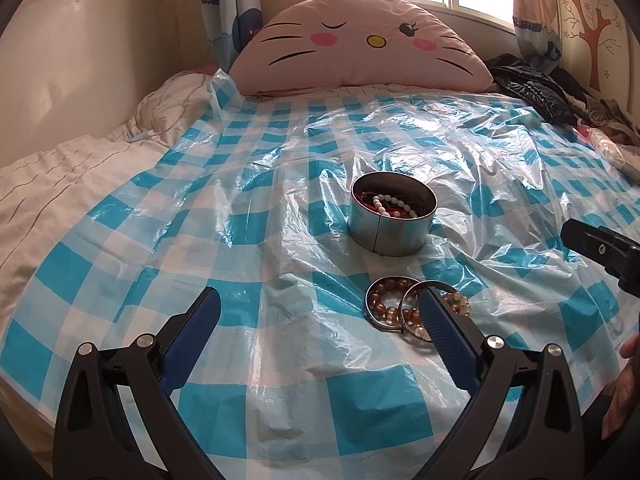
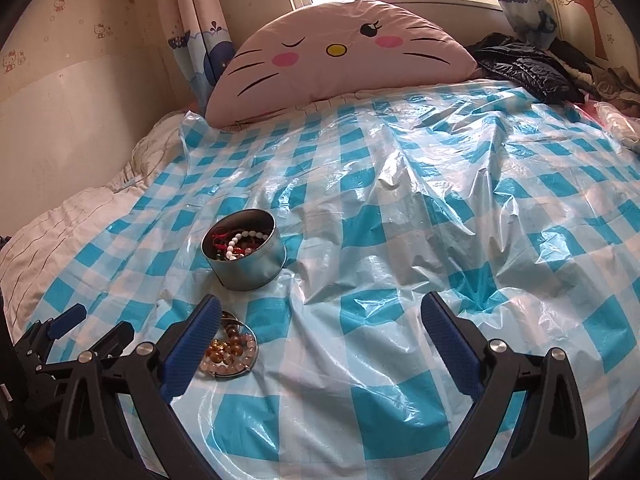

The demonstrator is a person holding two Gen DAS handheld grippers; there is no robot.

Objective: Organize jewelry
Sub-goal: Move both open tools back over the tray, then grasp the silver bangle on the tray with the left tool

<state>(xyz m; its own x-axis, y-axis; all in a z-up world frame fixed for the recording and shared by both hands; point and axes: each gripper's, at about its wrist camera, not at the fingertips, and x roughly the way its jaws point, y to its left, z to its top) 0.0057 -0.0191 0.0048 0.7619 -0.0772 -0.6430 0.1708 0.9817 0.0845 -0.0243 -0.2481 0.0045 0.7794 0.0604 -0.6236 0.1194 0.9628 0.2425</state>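
Observation:
A round metal tin [image 1: 388,236] [image 2: 248,272] stands on the checked sheet, holding a white bead bracelet [image 1: 390,204] [image 2: 240,240] and red cord. In front of it lie amber bead bracelets with silver bangles [image 1: 390,308] [image 2: 234,350], bunched together. My left gripper [image 1: 320,312] is open and empty. Its right finger [image 1: 440,328] covers part of the pile. My right gripper [image 2: 320,316] is also open and empty, to the right of the pile, and its left finger [image 2: 196,332] hides the pile's edge. Each gripper shows at the edge of the other's view.
A blue-and-white checked plastic sheet [image 1: 260,208] covers the bed. A pink cat-face cushion [image 1: 360,44] leans at the head under the window. Dark clothes [image 1: 532,92] are heaped at the far right, and a white quilt [image 1: 60,184] lies along the left wall. A hand [image 1: 626,384] shows at right.

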